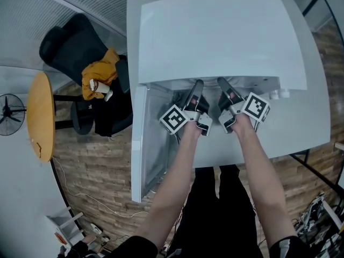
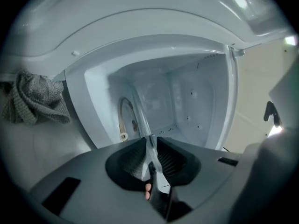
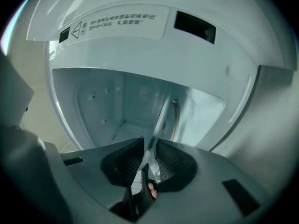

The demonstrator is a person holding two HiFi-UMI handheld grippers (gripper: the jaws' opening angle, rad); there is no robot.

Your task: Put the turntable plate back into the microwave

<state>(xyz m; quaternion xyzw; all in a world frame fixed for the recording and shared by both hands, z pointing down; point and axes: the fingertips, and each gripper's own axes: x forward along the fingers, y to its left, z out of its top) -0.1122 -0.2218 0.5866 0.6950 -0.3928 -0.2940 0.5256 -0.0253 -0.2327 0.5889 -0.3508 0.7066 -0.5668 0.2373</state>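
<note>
A white microwave (image 1: 215, 36) stands on a white table, its door (image 1: 144, 144) swung open to the left. Both grippers reach level into its mouth. A clear glass turntable plate (image 2: 140, 115) runs edge-on from my left gripper (image 2: 148, 141) into the cavity, and the pads close on its rim. The same plate (image 3: 161, 115) shows in the right gripper view, pinched at its rim by my right gripper (image 3: 150, 146). A roller ring (image 2: 125, 118) lies on the cavity floor under the plate. From the head view, the left gripper (image 1: 196, 86) and right gripper (image 1: 223, 85) sit side by side; the plate is hidden.
The white table (image 1: 301, 128) carries the microwave. To its left are a dark chair with orange and black clothes (image 1: 99, 74), a round wooden table (image 1: 40, 114) and a fan (image 1: 11, 112). A grey cloth (image 2: 35, 97) lies left of the opening.
</note>
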